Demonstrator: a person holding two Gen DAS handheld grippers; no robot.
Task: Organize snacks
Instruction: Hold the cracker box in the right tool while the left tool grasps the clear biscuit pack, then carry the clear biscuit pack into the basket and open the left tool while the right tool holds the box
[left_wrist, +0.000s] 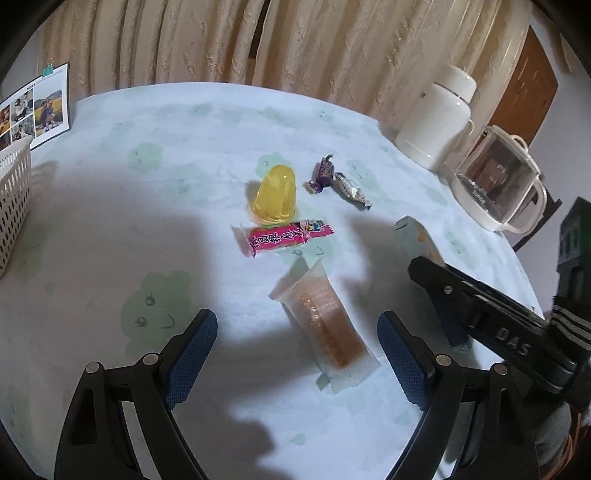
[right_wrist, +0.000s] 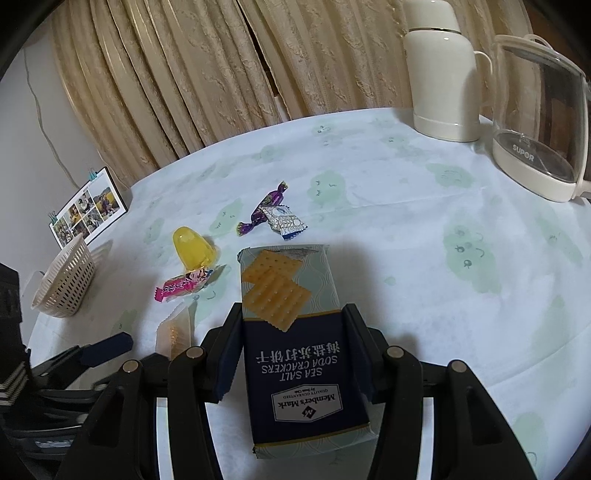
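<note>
Cream curtains hang behind a round table (right_wrist: 424, 258) under a pale cloth printed with green cartoon faces, and on it the sorting looks barely begun. Nearest the right wrist camera, the navy-and-pale-green packet of sea salt soda crackers (right_wrist: 295, 332) sits between the right gripper (right_wrist: 293, 354) fingers, which press its two long sides and seem clamped on it; whether it is lifted off the cloth I cannot tell. At 9 o'clock of the packet lies a clear-wrapped stack of brown wafers (left_wrist: 325, 325), flat between the widely parted fingers of the left gripper (left_wrist: 297, 354), untouched. Further out toward 11 o'clock are a pink foil-wrapped snack bar (left_wrist: 284, 238) and, just behind it and touching, a yellow translucent jelly cup (left_wrist: 274, 197) standing rim down. At 12 o'clock a purple twist-wrapped candy (right_wrist: 263, 212) and a silver patterned candy wrapper (right_wrist: 284, 221) lie against each other. The white perforated plastic basket (right_wrist: 64, 284), far out at 9 o'clock, shows no snack in the part visible, so by my reading all six remain to be stowed. A cream thermos jug (right_wrist: 443, 81) and a glass kettle (right_wrist: 543, 122) stand at 1 o'clock, and a clipped photo sheet (right_wrist: 88, 210) behind the basket.
</note>
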